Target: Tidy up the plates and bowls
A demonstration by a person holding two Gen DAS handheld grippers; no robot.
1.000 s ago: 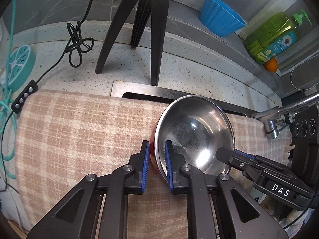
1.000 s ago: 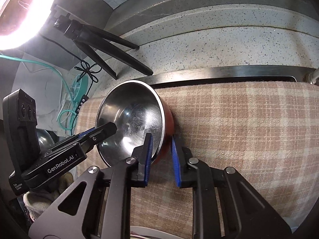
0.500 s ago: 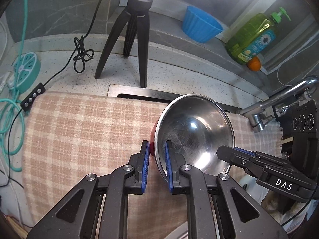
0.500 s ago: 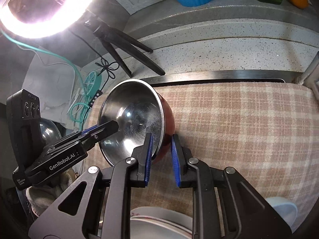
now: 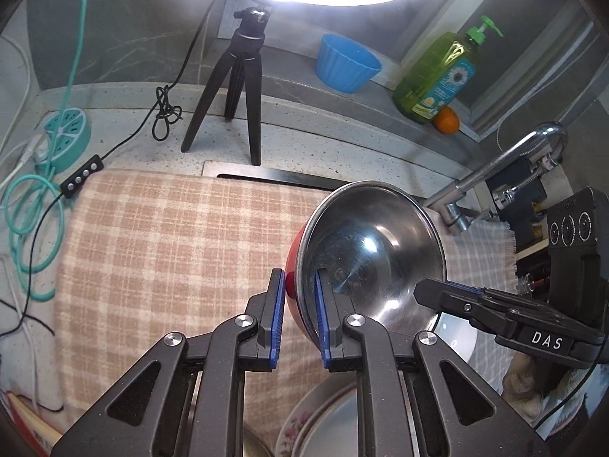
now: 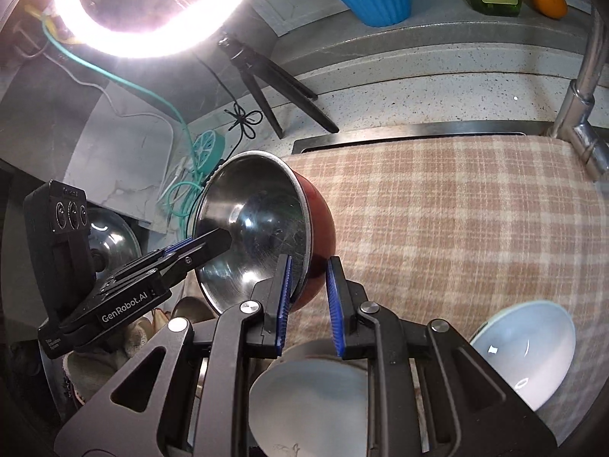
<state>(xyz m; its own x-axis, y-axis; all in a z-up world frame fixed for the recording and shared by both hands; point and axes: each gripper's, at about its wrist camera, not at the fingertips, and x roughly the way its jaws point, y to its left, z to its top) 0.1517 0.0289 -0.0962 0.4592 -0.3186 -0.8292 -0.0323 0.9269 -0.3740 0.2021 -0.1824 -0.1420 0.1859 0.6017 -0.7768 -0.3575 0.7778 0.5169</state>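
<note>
A steel bowl with a red outside point(image 5: 365, 251) is held tilted above the checked cloth point(image 5: 171, 251). My left gripper point(image 5: 298, 316) is shut on its near rim, one finger inside, one outside. My right gripper point(image 6: 308, 297) is shut on the same bowl point(image 6: 262, 228) at the opposite rim. A white bowl point(image 6: 529, 346) and a white plate point(image 6: 312, 403) lie below the right gripper. A floral-rimmed plate point(image 5: 323, 419) lies below the left gripper.
A tripod point(image 5: 239, 87) with a ring light stands behind the cloth. A blue cup point(image 5: 346, 63), a green soap bottle point(image 5: 437, 72) and an orange point(image 5: 447, 120) sit on the back ledge. A faucet point(image 5: 502, 167) is at right. Cables and a teal power hub point(image 5: 68, 133) lie at left.
Both grippers have risen and pulled back with the bowl held between them. Plates and a white bowl have come into view below.
</note>
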